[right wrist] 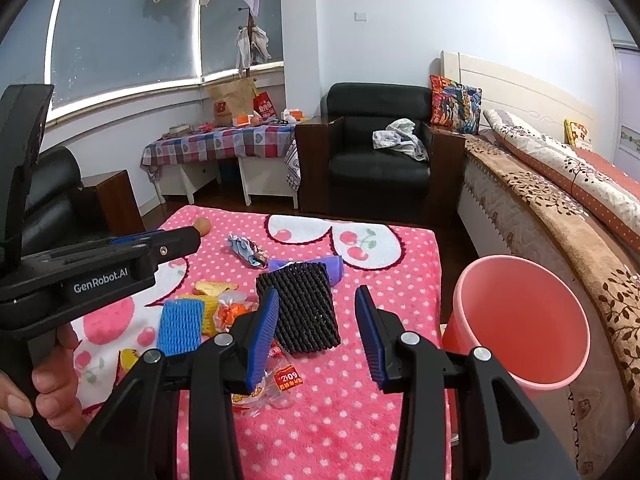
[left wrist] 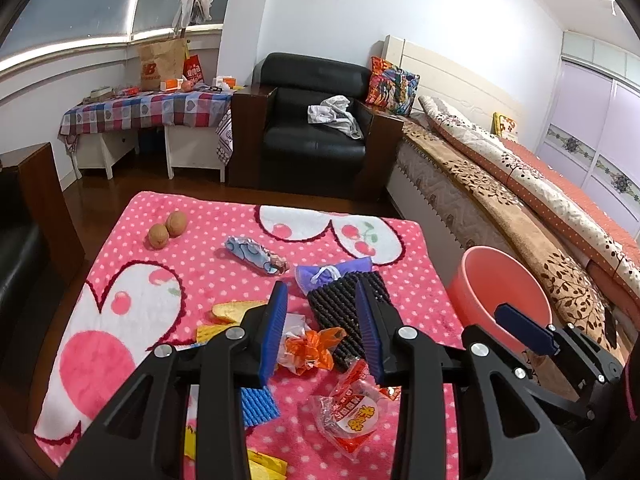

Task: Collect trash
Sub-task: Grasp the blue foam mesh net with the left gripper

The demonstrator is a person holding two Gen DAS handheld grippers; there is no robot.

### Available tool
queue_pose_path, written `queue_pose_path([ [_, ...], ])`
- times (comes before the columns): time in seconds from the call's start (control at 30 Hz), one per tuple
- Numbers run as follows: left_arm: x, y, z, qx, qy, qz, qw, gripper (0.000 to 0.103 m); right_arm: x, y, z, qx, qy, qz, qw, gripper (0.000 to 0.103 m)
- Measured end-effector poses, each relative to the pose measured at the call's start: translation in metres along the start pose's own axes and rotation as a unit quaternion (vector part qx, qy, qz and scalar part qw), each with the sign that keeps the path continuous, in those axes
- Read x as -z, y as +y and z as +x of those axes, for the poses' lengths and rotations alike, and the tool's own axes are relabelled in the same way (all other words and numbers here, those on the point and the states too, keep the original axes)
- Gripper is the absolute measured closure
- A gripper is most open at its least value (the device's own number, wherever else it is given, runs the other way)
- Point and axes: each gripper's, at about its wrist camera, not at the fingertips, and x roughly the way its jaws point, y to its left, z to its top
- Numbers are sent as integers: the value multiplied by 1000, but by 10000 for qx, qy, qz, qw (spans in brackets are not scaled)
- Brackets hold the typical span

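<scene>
Both claws stand open, empty, above the table [left wrist: 132, 240]: left claw [left wrist: 322, 328] over the orange wrapper [left wrist: 316, 346], right claw [right wrist: 318, 332] near the pink bin [right wrist: 520, 320].

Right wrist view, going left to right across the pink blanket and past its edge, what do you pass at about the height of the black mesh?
Blue foam net → orange crumpled wrapper → black foam mesh → bare pink blanket → pink bucket → bed.
</scene>
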Motion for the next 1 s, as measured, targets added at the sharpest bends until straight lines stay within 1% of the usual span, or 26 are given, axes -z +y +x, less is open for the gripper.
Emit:
queue_pose_path([
  [0.23, 8, 23, 15, -85, 169, -73, 9998, 68, 3, -3, 14, 7, 122, 58, 9999, 64],
  [0.47, 25, 69, 25, -29, 313, -314, 9990, 68, 9, -10, 34, -67, 309, 150, 9994, 64],
  [0.57, 37, 90, 29, -22, 477, -436, 9979, 68, 11, -14, 44, -110, 398, 192, 9990, 64],
  [0.7, 52, 108, 31, -30, 694, -598, 9958, 68, 14, -19, 54, -166, 498, 263, 9983, 64],
  [0.87, 65, 114, 36, -54, 950, -581, 9938, 68, 18, -24, 66, -213, 590, 336, 9975, 64],
  [1.0, 67, 114, 44, 44, 1132, -706, 9910, 68, 20, -28, 73, -239, 658, 381, 9968, 64],
])
